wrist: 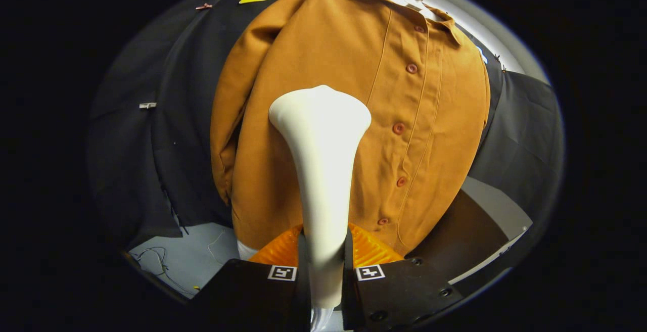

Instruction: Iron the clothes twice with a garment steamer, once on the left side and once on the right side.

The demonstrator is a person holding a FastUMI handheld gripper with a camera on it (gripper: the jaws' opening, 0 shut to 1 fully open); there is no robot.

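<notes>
Gripper [324,266] clamping the slim white plastic garment steamer [321,170] by its handle. Pointing lengthwise straight ahead, flared head facing the hanging mustard-brown buttoned shirt [354,94], left of the button row.

White garment steamer [323,170], flared head up, clamped between fingers, before hanging buttoned tan shirt [404,94]

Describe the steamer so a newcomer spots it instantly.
Find the big brown shirt hanging on the black cloth wall. In front of its lower half stands the steamer, its handle clamped between the tongs. It is smooth white, widening to a flared head, unlike the buttoned fabric behind.
</notes>
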